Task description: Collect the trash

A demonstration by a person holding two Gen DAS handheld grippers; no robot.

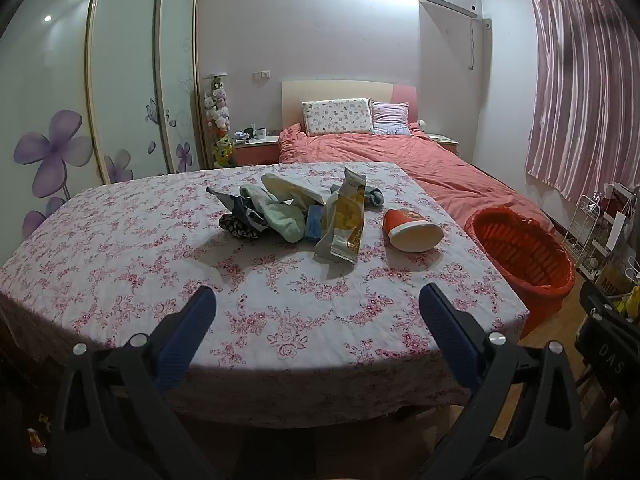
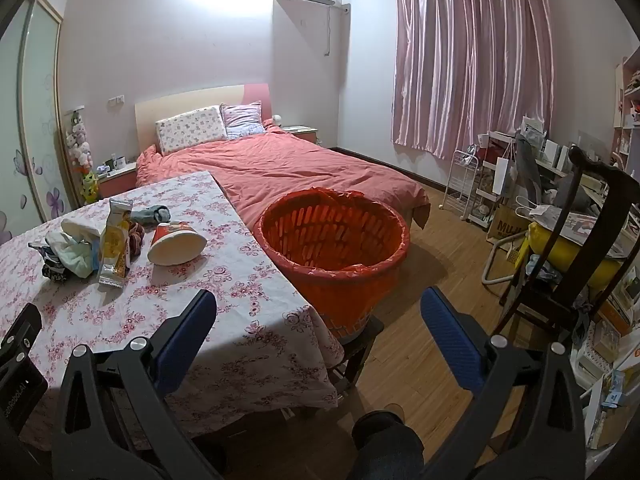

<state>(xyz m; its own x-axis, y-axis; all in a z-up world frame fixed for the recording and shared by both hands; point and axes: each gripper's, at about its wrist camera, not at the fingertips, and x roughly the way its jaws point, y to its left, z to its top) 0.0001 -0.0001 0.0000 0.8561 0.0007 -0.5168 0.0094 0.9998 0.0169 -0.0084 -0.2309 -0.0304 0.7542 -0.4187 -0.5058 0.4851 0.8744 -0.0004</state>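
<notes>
A floral-clothed table (image 1: 120, 264) holds a pile: a yellow snack wrapper (image 1: 344, 220), a tipped red paper cup (image 1: 412, 230), a blue packet (image 1: 314, 222), pale cloths (image 1: 280, 216) and a grey sock (image 1: 374, 196). A red basket lined with a red bag (image 1: 520, 256) stands right of the table. My left gripper (image 1: 318, 304) is open and empty over the table's near edge. My right gripper (image 2: 318, 312) is open and empty, above the table's right corner, in front of the basket (image 2: 332, 240). The cup (image 2: 176, 242) and wrapper (image 2: 114, 240) lie to its left.
A bed with a red duvet (image 2: 280, 168) lies behind the table. A dark wooden chair (image 2: 560, 264) and cluttered racks (image 2: 500, 184) stand at the right. A wardrobe (image 1: 132, 80) stands at the left. Wood floor (image 2: 440, 248) lies between basket and chair.
</notes>
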